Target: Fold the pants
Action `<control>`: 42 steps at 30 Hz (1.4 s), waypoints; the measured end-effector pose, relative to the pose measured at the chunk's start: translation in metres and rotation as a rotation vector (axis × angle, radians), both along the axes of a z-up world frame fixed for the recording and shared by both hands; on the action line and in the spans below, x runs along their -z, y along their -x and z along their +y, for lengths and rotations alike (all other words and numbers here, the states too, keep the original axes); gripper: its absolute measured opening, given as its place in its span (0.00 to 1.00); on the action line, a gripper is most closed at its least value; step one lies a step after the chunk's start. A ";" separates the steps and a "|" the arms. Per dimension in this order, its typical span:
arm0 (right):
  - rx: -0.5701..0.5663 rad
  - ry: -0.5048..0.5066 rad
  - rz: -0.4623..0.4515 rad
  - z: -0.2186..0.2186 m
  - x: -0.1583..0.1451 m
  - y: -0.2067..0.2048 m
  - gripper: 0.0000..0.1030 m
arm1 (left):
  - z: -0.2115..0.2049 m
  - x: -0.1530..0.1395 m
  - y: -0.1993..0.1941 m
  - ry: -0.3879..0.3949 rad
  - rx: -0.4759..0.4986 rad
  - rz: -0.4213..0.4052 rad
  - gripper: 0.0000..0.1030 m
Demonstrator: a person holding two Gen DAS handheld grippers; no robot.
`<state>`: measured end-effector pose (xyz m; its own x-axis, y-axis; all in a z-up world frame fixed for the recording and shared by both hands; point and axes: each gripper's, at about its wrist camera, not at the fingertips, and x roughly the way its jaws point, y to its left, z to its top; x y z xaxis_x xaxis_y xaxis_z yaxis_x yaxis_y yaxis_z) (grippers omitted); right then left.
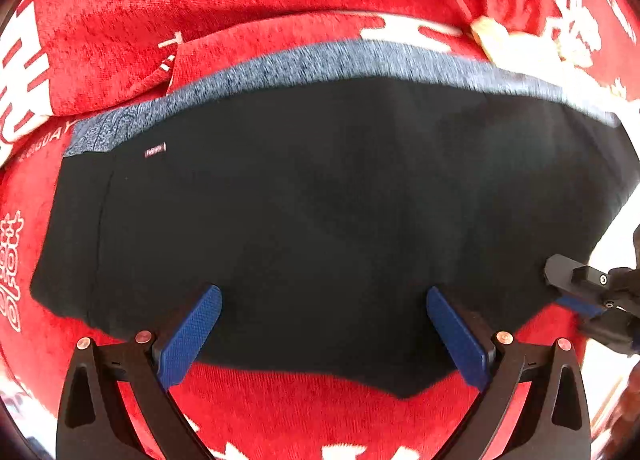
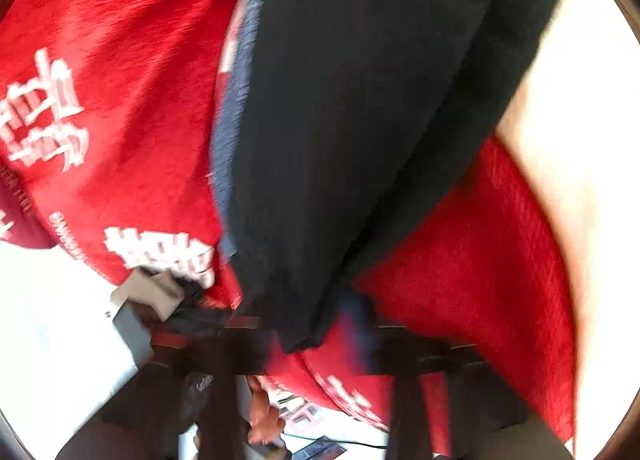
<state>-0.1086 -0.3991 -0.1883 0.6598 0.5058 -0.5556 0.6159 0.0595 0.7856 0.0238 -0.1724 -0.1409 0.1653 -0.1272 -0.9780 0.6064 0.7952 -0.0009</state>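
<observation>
Left wrist view: black pants are laid flat on a red cloth printed with white characters. A blue-grey waistband is seen along the far edge, and a small label near its left end. The left claw is held spread above the near edge of the pants, its 2 blue pads well apart, with nothing pinched between them. At the right edge of the picture, the right claw is seen at the right side of the pants, its blue pad against the black fabric.

Right wrist view: the picture is blurred. The pants are seen running from the top down to the right claw, with the waistband along their left side. The claw is pressed together, and a corner of the black fabric is pinched in it. The red cloth is spread on both sides of the pants. A hand is partly seen below, and a pale surface lies to the right.
</observation>
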 end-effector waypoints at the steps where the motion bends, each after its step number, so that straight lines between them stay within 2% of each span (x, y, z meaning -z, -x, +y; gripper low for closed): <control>1: -0.007 0.012 -0.027 0.001 -0.005 -0.002 0.14 | 0.001 0.002 0.007 0.006 0.020 -0.031 1.00; 3: -0.054 0.070 -0.029 0.003 -0.012 0.002 0.11 | 0.002 0.003 0.010 0.018 0.027 -0.059 1.00; 4: -0.067 0.090 0.001 0.004 -0.009 0.009 0.11 | 0.003 0.004 0.010 0.017 0.016 -0.053 1.00; 5: -0.054 0.073 0.022 0.004 -0.001 0.016 0.11 | 0.003 0.003 0.010 0.016 0.009 -0.047 1.00; 7: -0.006 0.015 0.007 0.004 0.011 0.025 0.08 | 0.002 0.002 0.009 0.014 0.004 -0.044 1.00; 8: -0.030 0.045 0.014 0.004 0.006 0.023 0.09 | 0.001 0.002 0.008 0.012 0.002 -0.045 1.00; 10: -0.144 0.154 0.048 0.006 -0.012 0.013 0.13 | 0.001 0.000 0.010 0.005 0.000 -0.049 1.00; 13: -0.263 0.254 0.064 0.003 -0.040 0.009 0.14 | 0.000 0.001 0.009 0.002 -0.010 -0.054 1.00; 17: -0.327 0.498 0.056 -0.013 -0.081 -0.008 0.14 | 0.001 0.000 0.011 0.000 -0.013 -0.056 1.00; 18: -0.343 0.555 0.060 -0.018 -0.086 -0.016 0.14 | 0.001 0.000 0.011 -0.001 -0.016 -0.053 1.00; 20: -0.418 0.633 0.126 -0.026 -0.077 -0.033 0.14 | 0.001 0.000 0.011 -0.003 -0.020 -0.053 1.00; 22: -0.486 0.643 0.176 -0.031 -0.055 -0.027 0.12 | 0.001 0.001 0.010 -0.002 -0.023 -0.053 1.00; 23: -0.463 0.664 0.124 -0.032 -0.055 -0.018 0.10 | 0.000 0.001 0.010 -0.003 -0.024 -0.052 1.00; 24: -0.472 0.662 0.124 -0.031 -0.055 -0.014 0.10 | 0.000 0.001 0.010 -0.005 -0.026 -0.051 1.00; 27: -0.503 0.662 0.164 -0.026 -0.056 -0.004 0.10 | -0.002 0.000 0.009 -0.025 -0.037 -0.039 1.00; 29: -0.542 0.663 0.234 -0.023 -0.054 -0.004 0.12 | -0.003 0.000 0.009 -0.033 -0.046 -0.036 1.00; 32: -0.534 0.655 0.229 -0.027 -0.064 0.008 0.14 | -0.003 0.000 0.009 -0.038 -0.055 -0.037 1.00; 34: -0.540 0.700 0.188 -0.024 -0.081 0.007 0.14 | -0.004 0.000 0.009 -0.045 -0.056 -0.039 1.00; 37: -0.575 0.861 0.183 -0.028 -0.106 0.004 0.14 | -0.006 0.000 0.010 -0.054 -0.058 -0.045 1.00; 40: -0.599 0.955 0.269 -0.045 -0.102 -0.007 0.14 | -0.007 0.000 0.010 -0.060 -0.066 -0.042 1.00; 42: -0.589 0.951 0.313 -0.062 -0.088 -0.007 0.14 | -0.009 -0.001 0.010 -0.074 -0.074 -0.037 1.00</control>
<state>-0.1014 -0.4612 -0.0999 0.2277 -0.0200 -0.9735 0.4559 0.8856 0.0885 0.0138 -0.1812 -0.1397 0.2073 -0.0411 -0.9774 0.5446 0.8348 0.0804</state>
